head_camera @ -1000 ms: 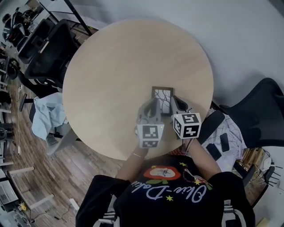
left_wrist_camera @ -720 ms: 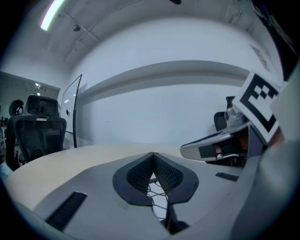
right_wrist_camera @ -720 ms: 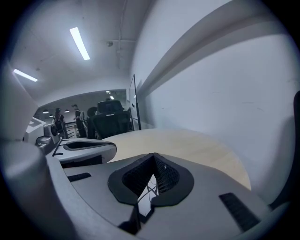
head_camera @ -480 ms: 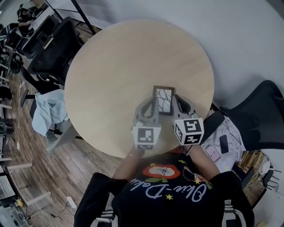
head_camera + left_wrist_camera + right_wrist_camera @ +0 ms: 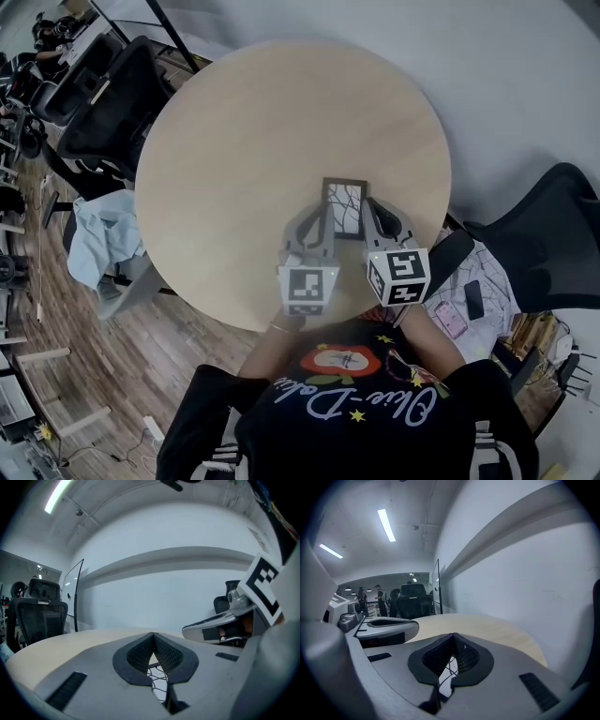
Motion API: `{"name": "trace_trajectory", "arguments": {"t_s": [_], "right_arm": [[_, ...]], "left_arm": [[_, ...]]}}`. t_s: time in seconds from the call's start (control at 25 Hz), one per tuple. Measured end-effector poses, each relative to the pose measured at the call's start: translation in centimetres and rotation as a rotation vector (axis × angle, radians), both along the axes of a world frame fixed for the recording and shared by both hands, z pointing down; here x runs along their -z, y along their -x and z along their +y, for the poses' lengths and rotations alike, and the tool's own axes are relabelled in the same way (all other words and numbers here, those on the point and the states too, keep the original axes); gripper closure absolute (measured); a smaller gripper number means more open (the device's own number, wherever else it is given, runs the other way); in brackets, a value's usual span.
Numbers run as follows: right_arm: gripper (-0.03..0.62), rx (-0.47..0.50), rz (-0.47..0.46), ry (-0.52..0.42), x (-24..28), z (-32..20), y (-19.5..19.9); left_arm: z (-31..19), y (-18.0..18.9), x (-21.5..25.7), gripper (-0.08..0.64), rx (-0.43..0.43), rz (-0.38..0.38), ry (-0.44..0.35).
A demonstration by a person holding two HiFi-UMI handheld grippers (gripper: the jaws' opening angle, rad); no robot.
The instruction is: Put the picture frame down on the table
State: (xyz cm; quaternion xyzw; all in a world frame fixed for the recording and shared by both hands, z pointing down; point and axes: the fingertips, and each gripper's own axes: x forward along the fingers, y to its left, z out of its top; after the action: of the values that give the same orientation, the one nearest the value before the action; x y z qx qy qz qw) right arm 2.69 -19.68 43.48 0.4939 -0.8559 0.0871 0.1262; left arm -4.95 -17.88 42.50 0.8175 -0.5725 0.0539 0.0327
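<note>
The picture frame (image 5: 344, 208), dark-edged with a white print of black branching lines, is over the near part of the round wooden table (image 5: 262, 122), its face turned up toward the head camera. My left gripper (image 5: 322, 223) is shut on its left edge and my right gripper (image 5: 371, 221) is shut on its right edge. In the left gripper view the pads (image 5: 140, 654) meet at the tip (image 5: 153, 641), with the picture frame (image 5: 158, 679) showing in the gap below. The right gripper view shows the same: the gripper (image 5: 451, 644) over a strip of the picture frame (image 5: 446, 684). Whether the frame touches the table is hidden.
Black office chairs (image 5: 103, 103) stand at the table's left, one with a blue cloth (image 5: 98, 239) on it. Another black chair (image 5: 553, 244) is at the right, by a patterned cloth with phones (image 5: 469, 300). The table's near edge (image 5: 244, 323) lies just under my grippers.
The frame has tipped back, so more of its face shows now. Both grippers shifted slightly with it and kept their hold.
</note>
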Motion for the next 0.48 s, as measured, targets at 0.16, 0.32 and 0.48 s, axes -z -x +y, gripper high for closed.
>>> {"name": "trace_trajectory", "arguments": {"t_s": [0.16,0.32,0.48], "right_arm": [[0.594,-0.003,-0.001,-0.004,0.24,0.21,-0.13],[0.594,-0.001,0.003,-0.008,0.31,0.32,-0.16],[0.594,0.0,0.008,-0.009,0.28,0.59,-0.3]], "left_arm": [[0.18,-0.22,0.42,0.558,-0.002,-0.006,-0.009],[0.38,-0.51,0.41,0.558,-0.009,-0.004,-0.01],[0.7,-0.76,0.24,0.558,-0.013,-0.003,-0.002]]}}
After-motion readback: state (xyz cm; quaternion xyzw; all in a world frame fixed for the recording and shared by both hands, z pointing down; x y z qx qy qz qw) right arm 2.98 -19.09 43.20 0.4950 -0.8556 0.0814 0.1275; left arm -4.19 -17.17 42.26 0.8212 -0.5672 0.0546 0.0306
